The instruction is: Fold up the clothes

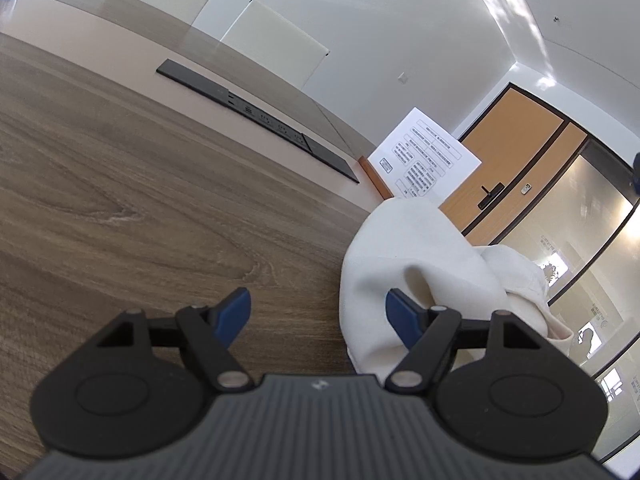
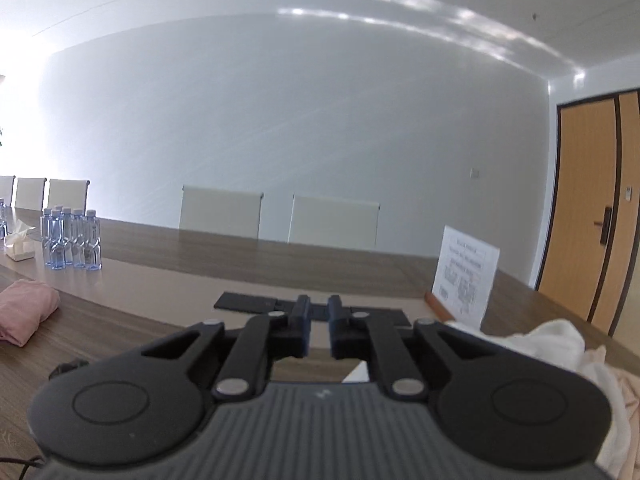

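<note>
A cream-white garment (image 1: 424,280) lies bunched on the wooden table (image 1: 120,184) in the left wrist view, at the right. My left gripper (image 1: 318,312) is open and empty, its right blue pad (image 1: 402,314) in front of the cloth's edge. In the right wrist view my right gripper (image 2: 318,320) is raised, its jaws nearly together with a narrow gap and nothing between them. White cloth (image 2: 560,344) bunches low at its right. A folded pink garment (image 2: 24,312) lies on the table at far left.
A black power strip panel (image 1: 260,116) is set into the table. A paper sign in a wooden stand (image 2: 464,276) stands near the table's right end. Several water bottles (image 2: 72,240) and a tissue box (image 2: 18,246) stand far left. White chairs (image 2: 332,220) line the far side.
</note>
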Action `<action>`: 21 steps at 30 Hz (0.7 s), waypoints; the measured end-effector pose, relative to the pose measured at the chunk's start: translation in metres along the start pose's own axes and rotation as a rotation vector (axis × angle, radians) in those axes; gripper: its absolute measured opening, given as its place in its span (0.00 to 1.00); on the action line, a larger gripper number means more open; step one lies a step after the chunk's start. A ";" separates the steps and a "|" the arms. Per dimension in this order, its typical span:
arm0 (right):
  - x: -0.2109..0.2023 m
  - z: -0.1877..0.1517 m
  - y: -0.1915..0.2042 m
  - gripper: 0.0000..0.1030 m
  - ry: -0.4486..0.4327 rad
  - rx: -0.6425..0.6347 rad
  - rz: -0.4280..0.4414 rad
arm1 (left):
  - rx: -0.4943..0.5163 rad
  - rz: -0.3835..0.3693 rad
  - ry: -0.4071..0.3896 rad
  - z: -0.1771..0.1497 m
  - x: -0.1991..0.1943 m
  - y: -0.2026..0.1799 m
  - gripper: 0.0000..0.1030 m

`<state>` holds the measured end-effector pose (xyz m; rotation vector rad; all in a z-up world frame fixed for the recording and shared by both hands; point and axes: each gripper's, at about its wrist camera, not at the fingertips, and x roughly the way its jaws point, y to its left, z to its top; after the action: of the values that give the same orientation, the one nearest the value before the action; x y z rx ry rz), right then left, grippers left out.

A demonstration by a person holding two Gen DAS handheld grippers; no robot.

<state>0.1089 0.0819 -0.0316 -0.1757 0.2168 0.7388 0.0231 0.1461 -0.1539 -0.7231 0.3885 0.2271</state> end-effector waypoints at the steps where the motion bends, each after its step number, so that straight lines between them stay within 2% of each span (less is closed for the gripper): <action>1: 0.005 -0.004 -0.003 0.48 0.013 0.000 -0.015 | -0.001 0.000 0.002 0.000 0.000 0.000 0.70; 2: 0.009 -0.007 -0.005 0.57 0.022 -0.005 -0.031 | -0.003 -0.001 0.004 0.000 0.000 0.000 0.70; 7: 0.035 -0.035 -0.017 0.61 0.127 -0.039 -0.114 | -0.004 -0.001 0.013 -0.001 0.001 0.001 0.70; 10: 0.047 -0.057 -0.023 0.65 0.218 -0.051 -0.122 | -0.008 0.000 0.012 -0.001 0.000 0.002 0.70; 14: 0.085 -0.086 -0.027 0.69 0.312 -0.056 -0.146 | -0.019 0.001 0.011 0.001 0.000 0.004 0.70; 21: 0.114 -0.120 -0.021 0.71 0.352 -0.081 -0.194 | -0.004 0.003 0.018 -0.001 0.001 0.002 0.70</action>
<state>0.1893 0.1123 -0.1743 -0.3996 0.4981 0.5203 0.0230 0.1469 -0.1566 -0.7285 0.4067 0.2243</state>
